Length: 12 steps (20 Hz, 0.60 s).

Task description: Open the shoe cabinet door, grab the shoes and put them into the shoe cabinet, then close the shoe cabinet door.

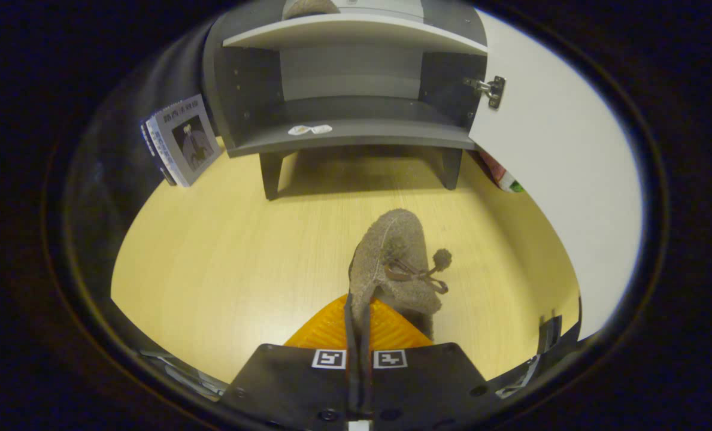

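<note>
Wooden floor (224,251), open cabinet (350,120); tongs (358,323) seemingly gripping shoe (391,257).

A grey-brown fuzzy shoe (399,257) with brown lace is seen on pale yellow wood-grain floor (242,263); cabinet (356,129) dark grey, shelf light grey, door (559,179) white.

The shoe's (394,263) heel is hidden behind the tool's (358,326) closed fingers pinching its edge.
</note>
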Available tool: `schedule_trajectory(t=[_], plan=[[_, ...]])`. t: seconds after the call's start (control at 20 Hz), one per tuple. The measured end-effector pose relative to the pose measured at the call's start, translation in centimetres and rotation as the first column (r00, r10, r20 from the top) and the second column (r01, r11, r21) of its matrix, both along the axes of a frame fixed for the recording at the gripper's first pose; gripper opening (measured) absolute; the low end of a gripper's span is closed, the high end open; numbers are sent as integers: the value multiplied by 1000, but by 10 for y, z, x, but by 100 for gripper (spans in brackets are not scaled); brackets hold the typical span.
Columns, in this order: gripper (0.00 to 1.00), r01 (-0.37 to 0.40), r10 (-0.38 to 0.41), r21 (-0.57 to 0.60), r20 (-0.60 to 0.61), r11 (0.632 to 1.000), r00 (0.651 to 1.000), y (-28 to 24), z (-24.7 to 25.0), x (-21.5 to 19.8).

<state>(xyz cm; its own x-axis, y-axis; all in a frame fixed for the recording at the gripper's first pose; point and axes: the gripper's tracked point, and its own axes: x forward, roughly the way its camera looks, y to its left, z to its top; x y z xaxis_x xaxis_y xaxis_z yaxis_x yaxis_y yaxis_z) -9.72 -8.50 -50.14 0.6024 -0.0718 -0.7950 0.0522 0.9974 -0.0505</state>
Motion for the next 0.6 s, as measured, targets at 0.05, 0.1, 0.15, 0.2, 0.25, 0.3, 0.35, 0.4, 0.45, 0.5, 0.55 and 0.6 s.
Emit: schedule_trajectory(t=[0.05, 0.1, 0.15, 0.2, 0.25, 0.3, 0.35, 0.4, 0.45, 0.5, 0.55, 0.6], plan=[[3, -2, 2, 3, 23, 1000, 1000, 0, 13, 2], [3, -6, 6, -2, 45, 1000, 999, -2, 25, 5], [3, -8, 9, -8, 69, 1000, 998, -4, 40, 8], [3, -7, 8, -12, 96, 1000, 995, -7, 57, 12], [3, -4, 5, -10, 124, 1000, 992, -9, 74, 16], [3, -1, 2, -7, 153, 1000, 988, -11, 92, 22], [3, 0, 1, -7, 179, 1000, 984, -15, 110, 28], [3, -1, 3, -9, 206, 1000, 978, -18, 128, 36], [3, -3, 6, -13, 233, 1000, 972, -21, 146, 44], [3, -7, 12, -18, 262, 1000, 965, -24, 165, 53], [3, -12, 18, -20, 289, 1000, 957, -25, 184, 63], [3, -19, 26, -24, 317, 1000, 948, -26, 202, 72]])
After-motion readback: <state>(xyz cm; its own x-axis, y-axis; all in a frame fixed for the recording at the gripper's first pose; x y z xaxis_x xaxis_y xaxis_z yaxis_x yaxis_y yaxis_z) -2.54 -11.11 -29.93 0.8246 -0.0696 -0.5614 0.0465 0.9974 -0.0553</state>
